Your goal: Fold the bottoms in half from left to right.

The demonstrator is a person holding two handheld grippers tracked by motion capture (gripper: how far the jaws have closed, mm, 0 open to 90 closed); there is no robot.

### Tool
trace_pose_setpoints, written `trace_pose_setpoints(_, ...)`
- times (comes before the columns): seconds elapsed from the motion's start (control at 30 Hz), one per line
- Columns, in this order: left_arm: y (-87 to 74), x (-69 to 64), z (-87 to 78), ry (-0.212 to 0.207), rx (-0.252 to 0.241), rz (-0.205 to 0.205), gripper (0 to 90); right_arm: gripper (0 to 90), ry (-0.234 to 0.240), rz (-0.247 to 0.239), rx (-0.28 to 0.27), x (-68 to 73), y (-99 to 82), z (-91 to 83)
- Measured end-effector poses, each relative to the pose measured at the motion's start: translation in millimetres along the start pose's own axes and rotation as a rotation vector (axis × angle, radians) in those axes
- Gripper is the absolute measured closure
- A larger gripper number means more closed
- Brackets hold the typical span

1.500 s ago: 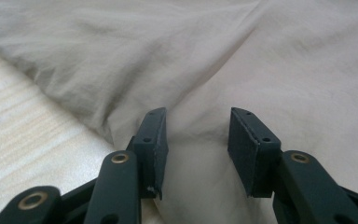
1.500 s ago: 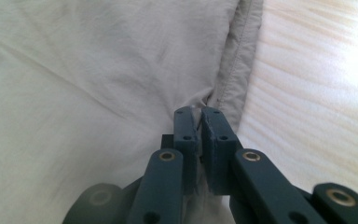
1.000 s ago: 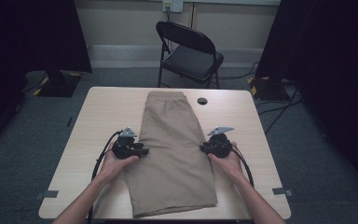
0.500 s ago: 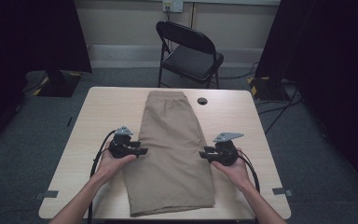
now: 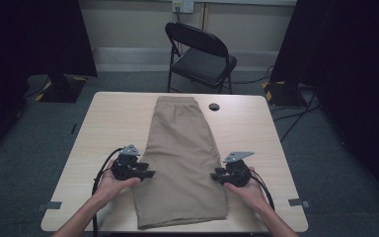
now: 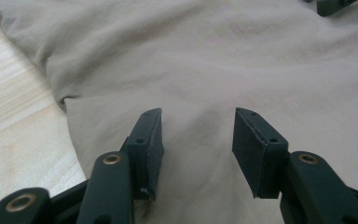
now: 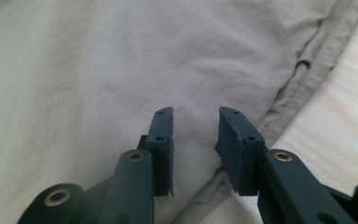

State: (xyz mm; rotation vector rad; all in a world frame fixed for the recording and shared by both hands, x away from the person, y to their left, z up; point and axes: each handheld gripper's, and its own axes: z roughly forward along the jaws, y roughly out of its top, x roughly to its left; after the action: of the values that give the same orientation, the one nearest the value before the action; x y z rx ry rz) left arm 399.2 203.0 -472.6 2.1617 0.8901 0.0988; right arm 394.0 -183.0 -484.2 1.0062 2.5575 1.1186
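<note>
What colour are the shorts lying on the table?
Plain tan, no pattern; the shorts show best in the high view.

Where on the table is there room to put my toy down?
Bare wood lies on the table left of the tan shorts, and right of them below the small black disc. Near the front it is crowded: the left gripper and right gripper flank the shorts.
</note>
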Motion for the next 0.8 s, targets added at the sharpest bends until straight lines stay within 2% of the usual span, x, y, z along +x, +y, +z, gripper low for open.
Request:
trace_pose_setpoints(0.1,-3.6,2.8,1.5,0.006,0.008,-0.004,53.8,66.0,0.001,-0.005,0.016,2.0,-0.7,4.3)
trace_pose_setpoints(0.23,-6.6,7.2,7.2,0.035,0.024,-0.003,54.7,65.7,0.005,-0.013,0.004,6.1,0.1,8.4)
trace_pose_setpoints(0.43,-6.1,17.8,10.2,0.090,0.001,-0.013,54.7,65.0,0.004,-0.026,-0.005,12.5,6.2,17.0)
trace_pose_setpoints(0.57,-6.0,24.8,8.6,0.097,-0.005,-0.028,54.6,59.8,0.018,-0.030,-0.003,15.9,11.0,22.0)
trace_pose_setpoints(0.7,-6.3,31.5,7.8,0.122,-0.016,-0.017,54.7,53.7,0.049,-0.037,-0.022,22.8,12.9,15.2)
trace_pose_setpoints(0.8,-6.9,35.6,6.5,0.132,-0.022,-0.036,54.6,53.2,0.078,-0.043,-0.053,29.4,12.9,5.1)
